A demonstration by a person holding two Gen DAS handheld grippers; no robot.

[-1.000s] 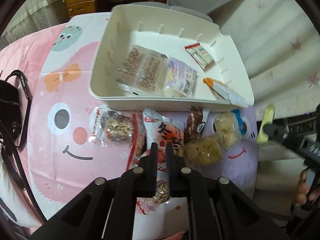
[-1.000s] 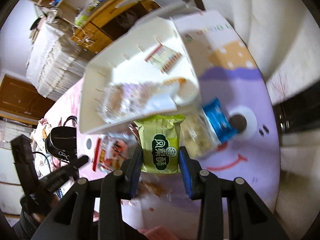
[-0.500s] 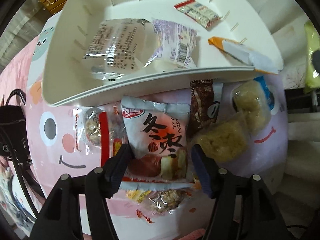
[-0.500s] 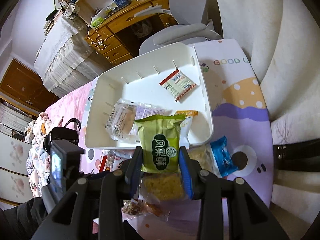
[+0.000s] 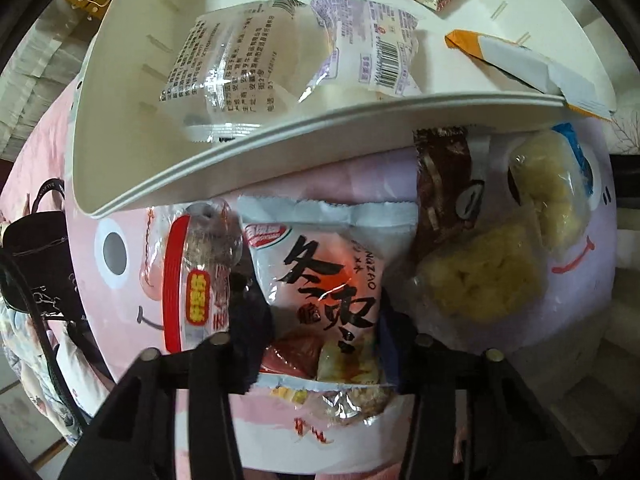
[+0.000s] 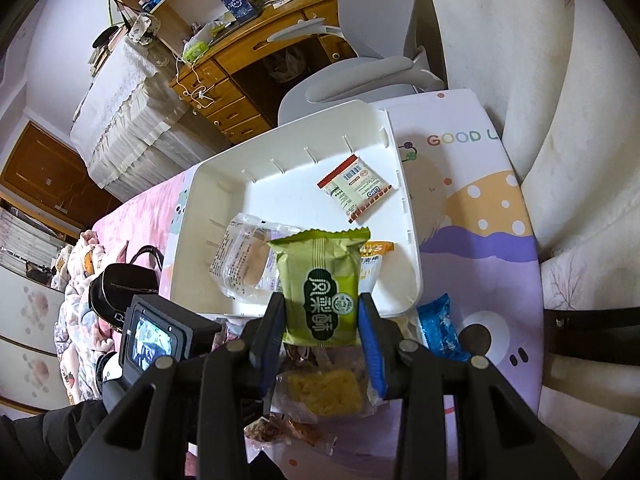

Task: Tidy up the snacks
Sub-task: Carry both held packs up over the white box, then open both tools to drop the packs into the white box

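My left gripper [image 5: 316, 300] points down over a white packet with black characters [image 5: 320, 248] that lies on the cartoon mat in front of the white bin [image 5: 240, 152]. Its jaws are closing, and the pads touch the packet's two sides. My right gripper [image 6: 320, 304] is shut on a green packet [image 6: 320, 264] and holds it upright above the bin's near rim [image 6: 392, 308]. Inside the bin lie a clear packet [image 5: 236, 68], a purple one [image 5: 372, 52] and a red-edged sachet [image 6: 354, 188].
Loose on the mat [image 6: 480, 208] are a red-striped clear packet [image 5: 196, 276], a brown packet [image 5: 444, 184], two yellow crisp packets [image 5: 480, 276] and a blue one [image 6: 440, 328]. A black bag [image 5: 36, 264] sits at the left. A grey chair [image 6: 360, 76] and wooden desk stand behind.
My left gripper came down over the white packet, opened wide around it, then narrowed onto its sides. My right gripper carried the green packet toward the bin and now holds still.
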